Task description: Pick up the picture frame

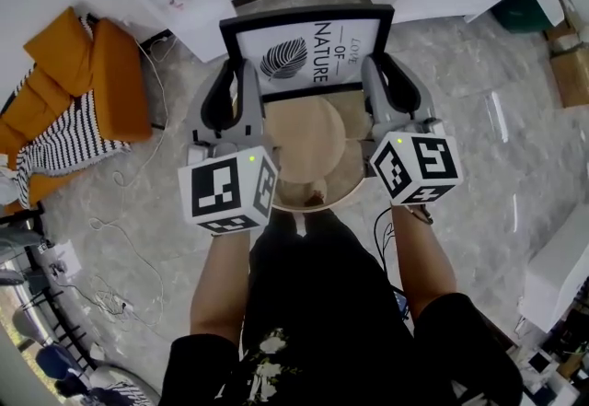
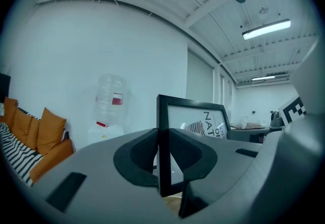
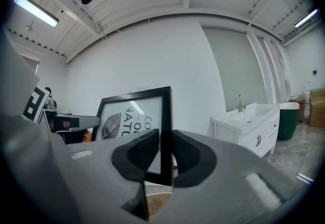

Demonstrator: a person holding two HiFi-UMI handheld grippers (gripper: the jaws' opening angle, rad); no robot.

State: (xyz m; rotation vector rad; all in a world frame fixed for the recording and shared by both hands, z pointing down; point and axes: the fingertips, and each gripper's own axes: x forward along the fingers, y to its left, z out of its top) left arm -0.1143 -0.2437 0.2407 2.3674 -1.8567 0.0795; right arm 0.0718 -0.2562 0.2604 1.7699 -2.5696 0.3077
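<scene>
Standing upright between the two grippers, the picture frame [image 1: 308, 50] is a thin black rectangle round a white print. The print shows a dark leaf drawing and the words "LOVE OF NATURE", turned on their side. It faces the person and hangs over the far part of a round tan table top [image 1: 308, 142]. In the right gripper view [image 3: 133, 111] a pale strip shows between its lower corner and the wood, so it looks clear of the table.

The left gripper [image 1: 237, 73] has its jaws drawn in narrow on the frame's left side bar. In its own view [image 2: 163, 152] both dark pads press flat on the black edge [image 2: 163, 116]. The right gripper [image 1: 382, 73] clamps the right side bar the same way, with the pads tight against the bar in its view [image 3: 165, 154].

Both grippers point forward, close to level, side by side. Their marker cubes [image 1: 228, 190] [image 1: 416, 167] sit nearest the person, whose bare forearms [image 1: 221, 294] run back from them.

Around this lies a pale marbled floor [image 1: 479, 119] with loose cables [image 1: 120, 238]. An orange sofa [image 1: 92, 82] with a striped throw stands at the left. A water dispenser [image 2: 110, 101] is against the far wall, and a white sink cabinet [image 3: 249, 121] is at the right.
</scene>
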